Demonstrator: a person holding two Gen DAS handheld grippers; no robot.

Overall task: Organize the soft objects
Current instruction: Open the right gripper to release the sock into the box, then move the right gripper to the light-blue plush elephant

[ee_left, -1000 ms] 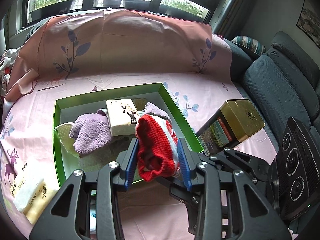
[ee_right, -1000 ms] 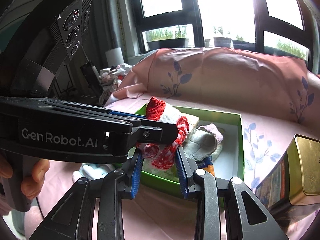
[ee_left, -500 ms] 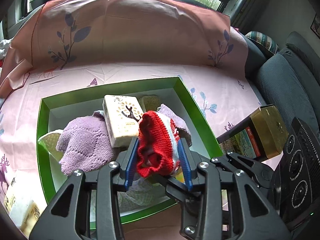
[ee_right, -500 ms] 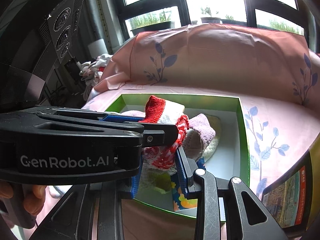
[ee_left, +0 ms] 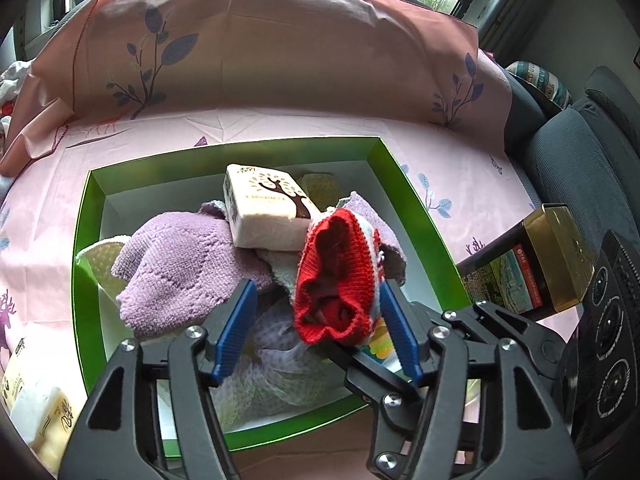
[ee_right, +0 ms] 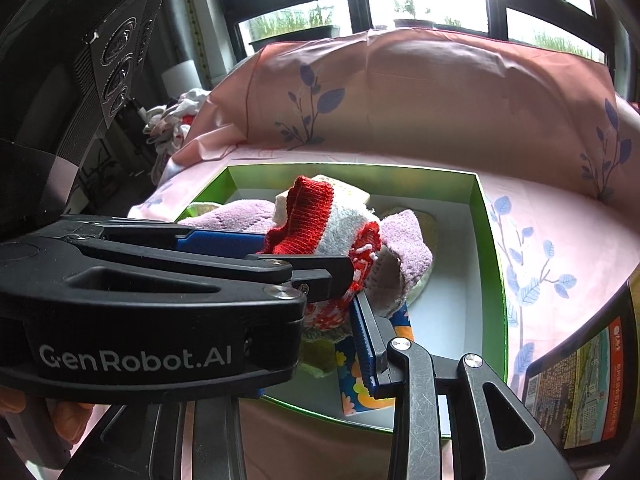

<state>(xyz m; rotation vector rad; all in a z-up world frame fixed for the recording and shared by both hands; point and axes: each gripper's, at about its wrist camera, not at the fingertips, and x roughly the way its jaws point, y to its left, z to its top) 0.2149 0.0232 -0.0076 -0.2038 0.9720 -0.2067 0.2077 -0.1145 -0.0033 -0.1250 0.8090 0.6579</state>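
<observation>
A red and white knit piece (ee_left: 340, 276) stands upright over the green box (ee_left: 80, 264), above a lilac cloth (ee_left: 180, 264) and a cream tissue pack (ee_left: 268, 212). My left gripper (ee_left: 318, 330) is opening; its left pad stands well clear of the knit and its right pad is close beside it. The right gripper's black fingers (ee_left: 360, 364) reach in under the knit from the right. In the right wrist view the right gripper (ee_right: 328, 312) still pinches the knit's (ee_right: 320, 220) lower end, its jaws starting to open. Its left finger is hidden behind the left gripper (ee_right: 296, 258).
A gold tin (ee_left: 540, 264) lies right of the box on the pink sheet. Cream tissue packs (ee_left: 36, 400) sit at the near left. A dark sofa (ee_left: 580, 180) is on the right, and a heap of clothes (ee_right: 172, 120) at the far left. A colourful pack (ee_right: 360, 384) lies in the box.
Both grippers came down and forward over the box with the knit piece. The left jaws, shut on it before, have spread wide. The right jaws have widened slightly.
</observation>
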